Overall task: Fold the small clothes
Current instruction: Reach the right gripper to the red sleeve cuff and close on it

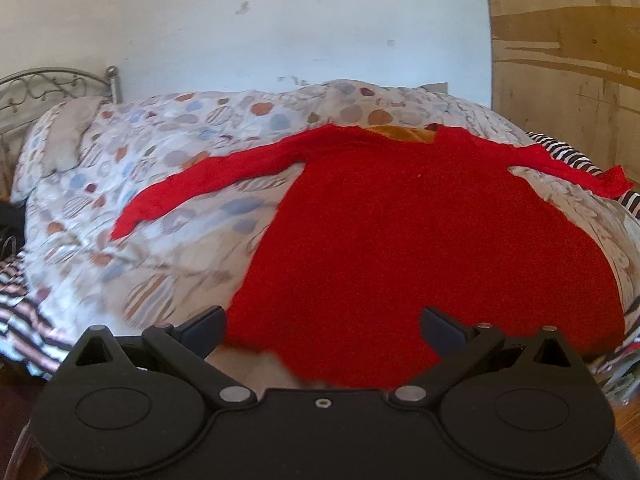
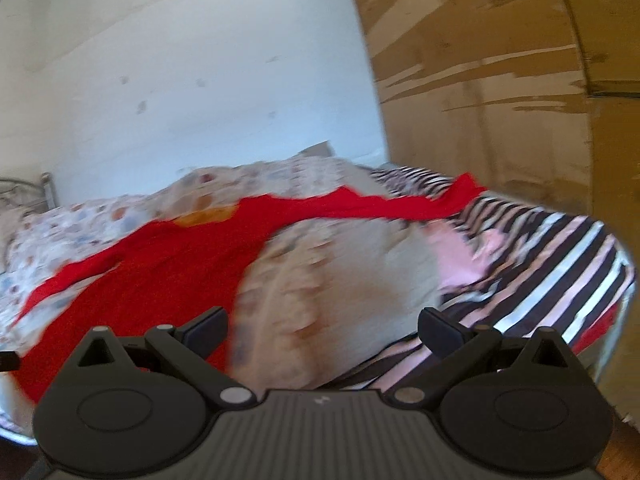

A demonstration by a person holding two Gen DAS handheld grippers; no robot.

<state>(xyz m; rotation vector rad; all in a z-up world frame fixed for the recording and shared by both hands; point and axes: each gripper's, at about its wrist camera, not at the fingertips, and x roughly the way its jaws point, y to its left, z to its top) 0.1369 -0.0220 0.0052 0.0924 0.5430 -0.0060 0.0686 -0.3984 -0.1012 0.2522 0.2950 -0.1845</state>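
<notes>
Folding isn't really happening yet: red sweater is lying flat on the bed's patterned duvet, both sleeves sticking out sideways. Left claw and right claw are hanging released near its hem, gripping nothing. All folds left.
</notes>
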